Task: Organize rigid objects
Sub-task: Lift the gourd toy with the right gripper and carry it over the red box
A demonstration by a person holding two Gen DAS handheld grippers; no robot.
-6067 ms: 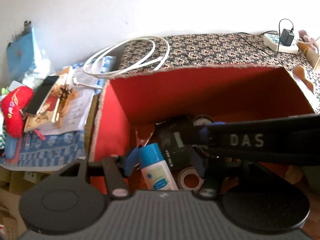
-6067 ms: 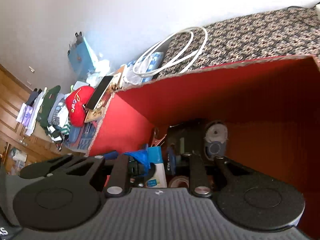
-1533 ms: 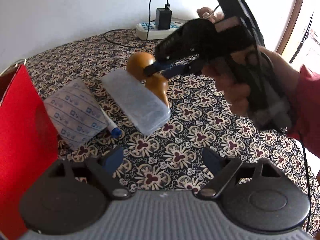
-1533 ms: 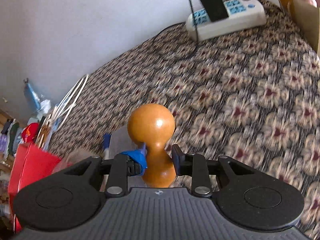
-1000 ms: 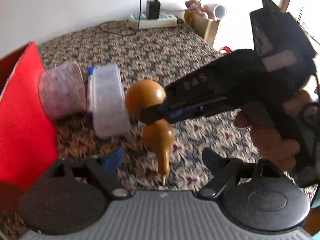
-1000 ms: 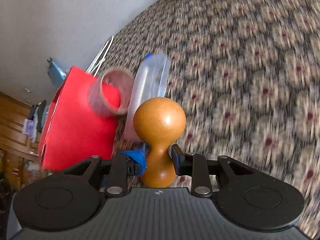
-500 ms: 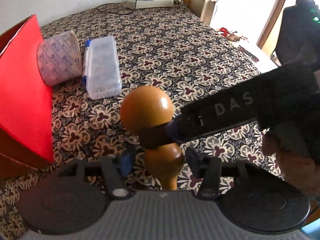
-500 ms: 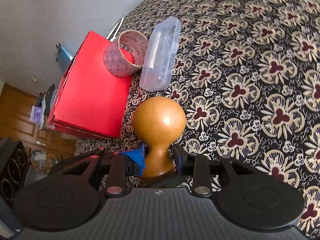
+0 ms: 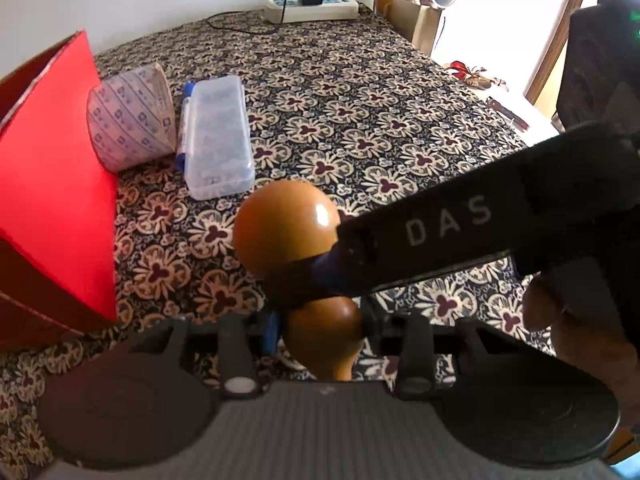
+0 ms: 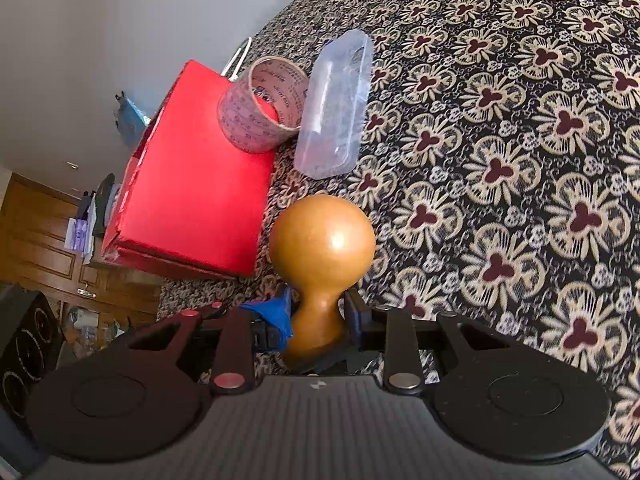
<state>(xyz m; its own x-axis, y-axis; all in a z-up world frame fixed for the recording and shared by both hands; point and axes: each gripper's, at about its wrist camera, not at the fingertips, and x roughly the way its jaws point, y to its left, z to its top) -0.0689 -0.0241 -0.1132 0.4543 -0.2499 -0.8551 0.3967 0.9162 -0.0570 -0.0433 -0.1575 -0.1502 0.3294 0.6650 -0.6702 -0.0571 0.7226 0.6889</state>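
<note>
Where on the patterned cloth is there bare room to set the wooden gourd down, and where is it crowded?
Free: the wide stretch of patterned cloth between the clear plastic case and the power strip, and to the case's right. Also a smaller patch under the gourd, near the red box. Crowded: the tape roll, a marker and the case lie side by side against the box.

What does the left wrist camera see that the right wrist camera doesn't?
Only the left wrist view shows the power strip, the hand and the blue-capped marker. Only the right wrist view shows the wooden cabinet and the tape roll's hollow inside. Both show the wooden gourd, red box, tape roll, clear case and flowered cloth.
</note>
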